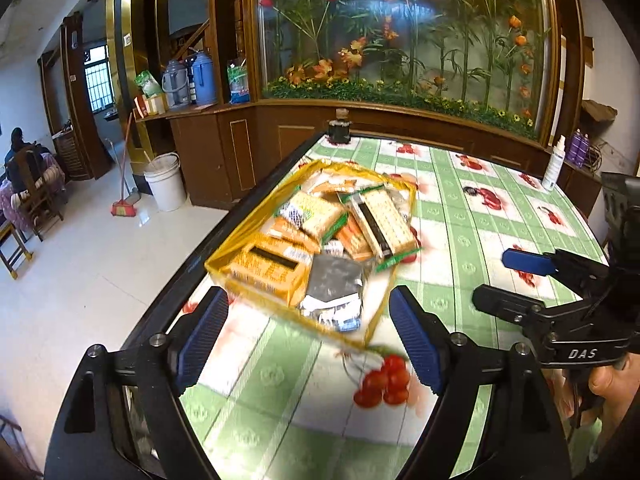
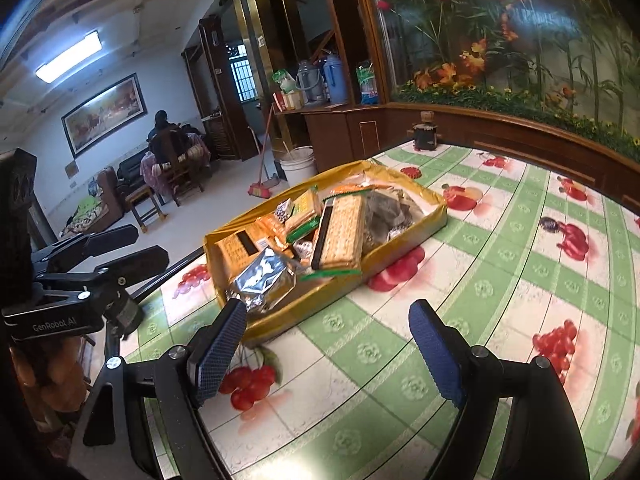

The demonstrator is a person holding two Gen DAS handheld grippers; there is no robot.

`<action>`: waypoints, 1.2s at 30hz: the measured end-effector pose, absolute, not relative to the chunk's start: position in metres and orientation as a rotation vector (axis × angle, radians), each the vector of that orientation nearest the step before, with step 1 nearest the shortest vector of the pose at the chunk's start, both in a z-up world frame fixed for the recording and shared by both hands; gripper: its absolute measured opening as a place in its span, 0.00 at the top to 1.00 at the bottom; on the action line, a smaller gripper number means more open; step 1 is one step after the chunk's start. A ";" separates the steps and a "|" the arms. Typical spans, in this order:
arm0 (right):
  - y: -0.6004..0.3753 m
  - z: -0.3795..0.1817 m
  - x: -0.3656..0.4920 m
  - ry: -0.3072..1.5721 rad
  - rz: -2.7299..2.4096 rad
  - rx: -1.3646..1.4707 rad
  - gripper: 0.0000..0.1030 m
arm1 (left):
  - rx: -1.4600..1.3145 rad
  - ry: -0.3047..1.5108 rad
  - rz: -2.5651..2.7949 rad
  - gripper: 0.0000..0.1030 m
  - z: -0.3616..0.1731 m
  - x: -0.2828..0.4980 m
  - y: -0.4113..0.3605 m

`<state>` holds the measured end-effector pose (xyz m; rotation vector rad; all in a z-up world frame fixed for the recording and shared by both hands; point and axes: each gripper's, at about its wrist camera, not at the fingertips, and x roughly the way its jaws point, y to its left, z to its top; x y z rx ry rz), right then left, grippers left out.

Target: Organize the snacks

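A shallow yellow tray (image 1: 224, 258) full of several snack packets lies near the table's left edge; it also shows in the right wrist view (image 2: 400, 248). In it are an orange box (image 1: 266, 270), a silver foil packet (image 1: 334, 290) and a long cracker pack (image 1: 384, 222). My left gripper (image 1: 308, 340) is open and empty just in front of the tray. My right gripper (image 2: 328, 352) is open and empty, to the right of the tray's near end; it also shows in the left wrist view (image 1: 508, 280).
The table (image 2: 500, 300) has a green and white fruit-print cloth. A small dark jar (image 1: 339, 130) stands at its far edge and a white spray bottle (image 1: 554, 168) at the far right. The table's left edge drops to the floor, with a white bucket (image 1: 164, 180) and a broom beyond.
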<state>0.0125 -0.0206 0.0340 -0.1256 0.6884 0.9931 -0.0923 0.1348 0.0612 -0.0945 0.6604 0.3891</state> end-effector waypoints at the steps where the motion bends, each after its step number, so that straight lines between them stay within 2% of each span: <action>1: -0.019 0.033 0.008 0.697 1.007 -0.142 0.17 | -0.094 0.665 0.387 0.19 0.061 -0.096 0.133; 9: -0.004 0.028 -0.021 0.683 1.060 -0.287 0.17 | -0.057 0.627 0.388 0.19 0.068 -0.121 0.118; 36: 0.027 0.032 -0.035 0.658 1.093 -0.464 0.17 | -0.066 0.586 0.418 0.19 0.088 -0.131 0.128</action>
